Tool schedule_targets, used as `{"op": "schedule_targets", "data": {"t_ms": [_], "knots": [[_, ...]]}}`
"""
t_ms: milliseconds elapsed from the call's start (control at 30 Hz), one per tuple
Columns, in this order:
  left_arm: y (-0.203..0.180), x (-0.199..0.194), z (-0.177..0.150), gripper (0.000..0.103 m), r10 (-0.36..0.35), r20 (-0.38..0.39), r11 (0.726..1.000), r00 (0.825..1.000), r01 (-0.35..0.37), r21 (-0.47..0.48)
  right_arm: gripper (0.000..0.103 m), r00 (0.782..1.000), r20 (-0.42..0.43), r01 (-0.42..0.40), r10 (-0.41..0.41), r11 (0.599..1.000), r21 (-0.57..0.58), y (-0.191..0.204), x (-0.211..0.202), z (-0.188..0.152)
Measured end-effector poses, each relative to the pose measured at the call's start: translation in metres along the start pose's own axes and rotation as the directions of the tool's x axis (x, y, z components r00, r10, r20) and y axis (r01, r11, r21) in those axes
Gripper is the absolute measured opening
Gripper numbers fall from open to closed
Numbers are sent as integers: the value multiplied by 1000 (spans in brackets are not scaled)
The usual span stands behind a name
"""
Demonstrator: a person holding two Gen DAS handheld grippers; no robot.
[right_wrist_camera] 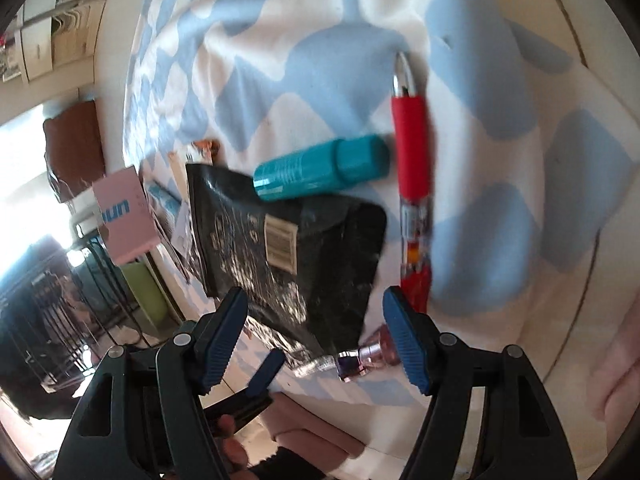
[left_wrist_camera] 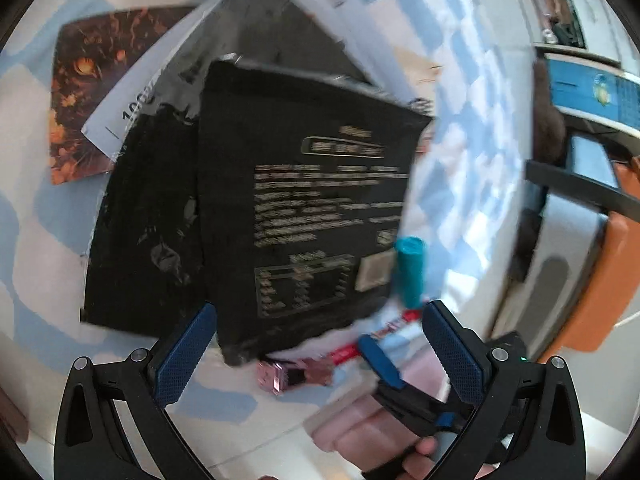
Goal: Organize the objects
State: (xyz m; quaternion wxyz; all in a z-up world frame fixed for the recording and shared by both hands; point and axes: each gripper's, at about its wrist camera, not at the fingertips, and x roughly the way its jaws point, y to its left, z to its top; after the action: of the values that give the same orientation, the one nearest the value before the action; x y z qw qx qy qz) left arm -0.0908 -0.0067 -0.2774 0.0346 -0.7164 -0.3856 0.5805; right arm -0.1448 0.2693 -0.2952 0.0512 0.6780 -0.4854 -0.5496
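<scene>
A black packet with gold print lies on the blue-and-white checked cloth. In the right wrist view the packet shows a barcode label. A teal tube rests across its far edge, also seen in the left wrist view. A red pen lies beside them. A small pink bottle lies by the packet's near corner. My right gripper is open just above that corner, its pads not touching. My left gripper is open over the packet's near edge and the pink bottle.
An orange-and-black picture card and a white paper strip lie partly under the packet at the far left. A pink box stands at the cloth's left edge. Shelving and an orange-and-grey unit are off to the right.
</scene>
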Motion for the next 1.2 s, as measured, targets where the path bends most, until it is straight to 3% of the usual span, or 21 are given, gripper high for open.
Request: {"op": "schedule_targets", "data": {"t_ms": [100,267,367,567,633,667,700,800,900,1033,1133,1200], "knots": [[-1,6,4,103,11,26,1000,1000,-12,16,72,1000,0,-10,10,1000,24,-1,1,4],[-18,17,8,103,140,-34,984,990,-136,111,75,1000,-3,2,-2,1000,-7,2,3,7],[-14,7,10,103,112,2,988,994,-112,110,76,999,7,-38,38,999,1,0,5,9],[21,0,23,103,36,11,999,999,-36,-37,76,998,55,-28,28,1000,-1,-9,-6,1],[27,5,24,103,57,1,997,998,-57,-47,85,999,51,-2,4,999,-42,1,-2,2],[29,10,23,103,72,-16,997,997,-73,-41,99,999,38,6,-3,997,-78,10,3,3],[29,13,22,103,86,-28,996,996,-87,-27,103,999,29,32,-30,994,-103,16,5,3],[29,16,21,103,123,-24,992,992,-123,10,103,992,44,125,-120,983,-134,37,15,1],[36,17,25,103,108,-32,994,994,-108,-21,103,992,60,118,-114,991,-57,39,17,2],[54,13,20,103,45,-25,993,999,-47,-107,103,990,14,141,-141,990,-12,49,25,9],[65,13,21,103,23,-33,990,999,-27,-138,103,999,-53,1,1,999,42,54,37,11],[72,12,22,103,9,-37,988,999,-15,-154,102,979,-100,-170,180,980,102,55,40,9]]}}
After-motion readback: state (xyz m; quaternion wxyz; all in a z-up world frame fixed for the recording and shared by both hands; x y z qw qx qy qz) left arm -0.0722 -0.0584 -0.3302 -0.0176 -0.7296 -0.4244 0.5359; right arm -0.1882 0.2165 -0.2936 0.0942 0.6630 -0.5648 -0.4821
